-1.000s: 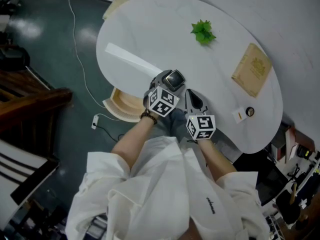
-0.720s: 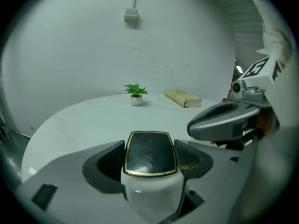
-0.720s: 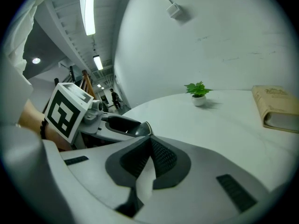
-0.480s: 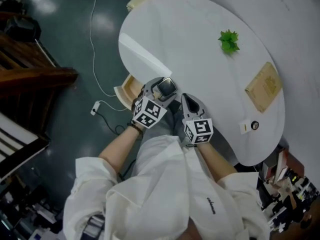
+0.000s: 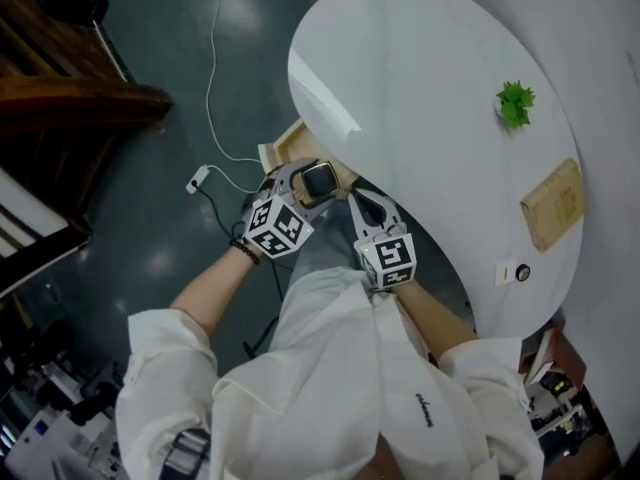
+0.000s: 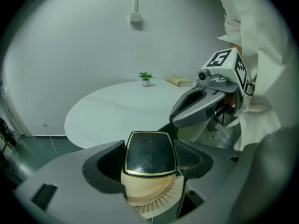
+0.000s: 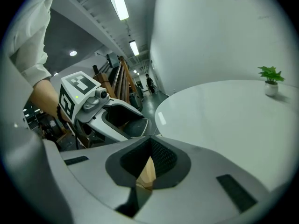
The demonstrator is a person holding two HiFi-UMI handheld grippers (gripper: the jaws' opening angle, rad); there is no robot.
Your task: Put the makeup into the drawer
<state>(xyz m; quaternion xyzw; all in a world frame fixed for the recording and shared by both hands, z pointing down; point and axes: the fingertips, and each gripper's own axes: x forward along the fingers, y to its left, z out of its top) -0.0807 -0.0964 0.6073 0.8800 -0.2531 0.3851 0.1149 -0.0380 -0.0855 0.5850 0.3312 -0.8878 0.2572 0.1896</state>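
Dimly exposed, the head view is dominated by a dark floor (image 5: 120, 218) broken by pale patches of glare, while the white table (image 5: 430, 88) is lit evenly from above and crossed by one bright reflected bar. Fluorescent ceiling tubes (image 7: 117, 1) are seen in the right gripper view, burnt out to pure white. Both gripper views are bent by a wide-angle lens and ringed by black corners. In the left gripper view a soft sheen is carried on the makeup compact (image 6: 149, 153), and the foreground nearest the lens is rendered slightly soft.
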